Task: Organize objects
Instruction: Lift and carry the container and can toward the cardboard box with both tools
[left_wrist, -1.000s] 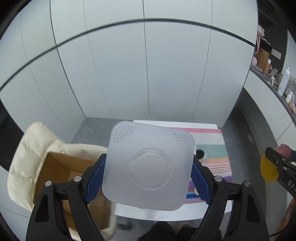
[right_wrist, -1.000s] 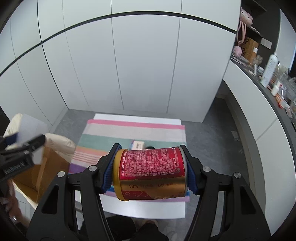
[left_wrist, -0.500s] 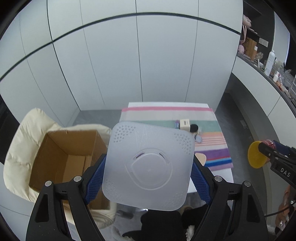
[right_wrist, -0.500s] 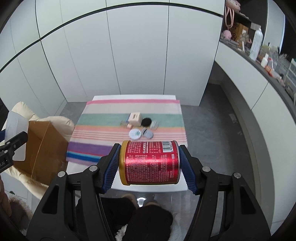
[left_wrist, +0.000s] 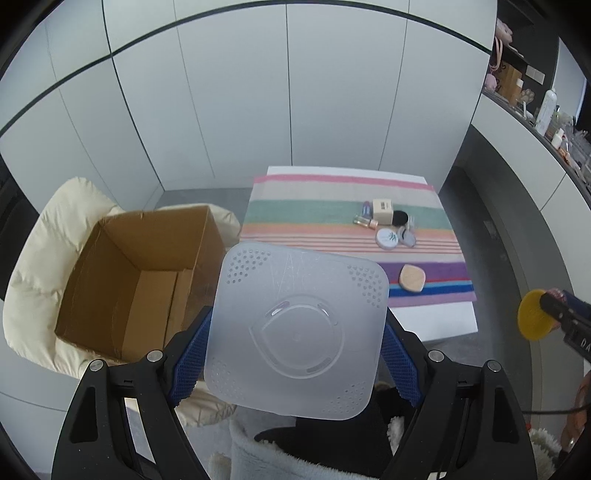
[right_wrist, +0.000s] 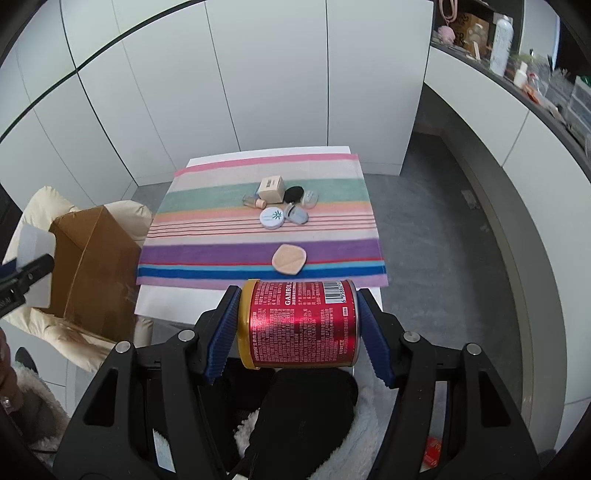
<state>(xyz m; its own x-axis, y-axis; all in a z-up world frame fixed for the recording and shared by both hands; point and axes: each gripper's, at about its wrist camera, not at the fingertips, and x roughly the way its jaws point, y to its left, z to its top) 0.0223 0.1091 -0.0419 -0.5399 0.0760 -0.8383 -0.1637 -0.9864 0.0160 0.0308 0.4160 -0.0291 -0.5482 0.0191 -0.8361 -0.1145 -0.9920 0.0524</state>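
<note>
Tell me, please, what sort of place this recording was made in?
Probably a room in a home: white cupboard doors, a low table with a striped cloth and cosmetics, and a cluttered counter.

White panelled walls (left_wrist: 295, 110) rise behind a grey floor (right_wrist: 424, 221).

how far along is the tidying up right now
Nothing looks put away: the visible part of the cardboard box is bare. In hand: the left gripper clamps a translucent lid, the right gripper a red can. Left: the small cosmetics on the striped cloth.
</note>
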